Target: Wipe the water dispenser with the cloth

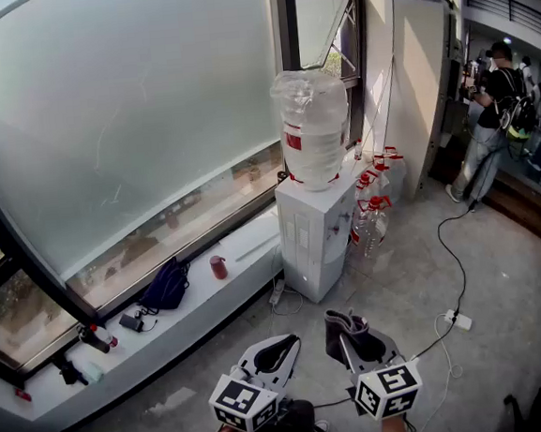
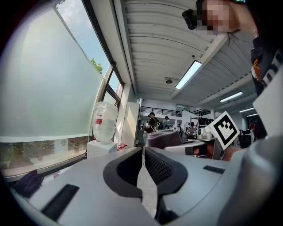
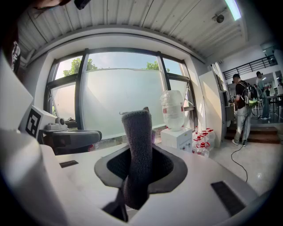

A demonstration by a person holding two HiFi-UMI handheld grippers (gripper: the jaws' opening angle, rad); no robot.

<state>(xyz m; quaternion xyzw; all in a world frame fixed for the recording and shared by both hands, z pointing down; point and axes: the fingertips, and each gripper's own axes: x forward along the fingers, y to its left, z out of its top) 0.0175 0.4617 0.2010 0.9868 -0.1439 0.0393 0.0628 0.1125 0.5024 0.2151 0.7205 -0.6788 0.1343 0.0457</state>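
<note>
Water dispenser point(image 1: 314, 230) white, upright on the floor against the window ledge point(image 1: 203, 301), well ahead of both claws. One large clear bottle point(image 1: 313, 127) upturned on top, red label band round it, print too small to read. Just beside it on the floor, a cluster of small red-capped bottles point(image 1: 375, 209), count unclear. On the ledge: one red cup point(image 1: 218, 267), one dark blue bag point(image 1: 167, 287). Cloth point(image 3: 137, 150) grey, folded, upright, gripped by the right claw point(image 3: 138, 164) and reaching up past its tips. Left claw point(image 2: 143, 165) clenched on nothing, pads meeting at the tips. Two marker cubes point(image 1: 243, 403), one per claw, black-and-white squares, no lettering. One white power strip point(image 1: 457, 320) on the floor
</note>
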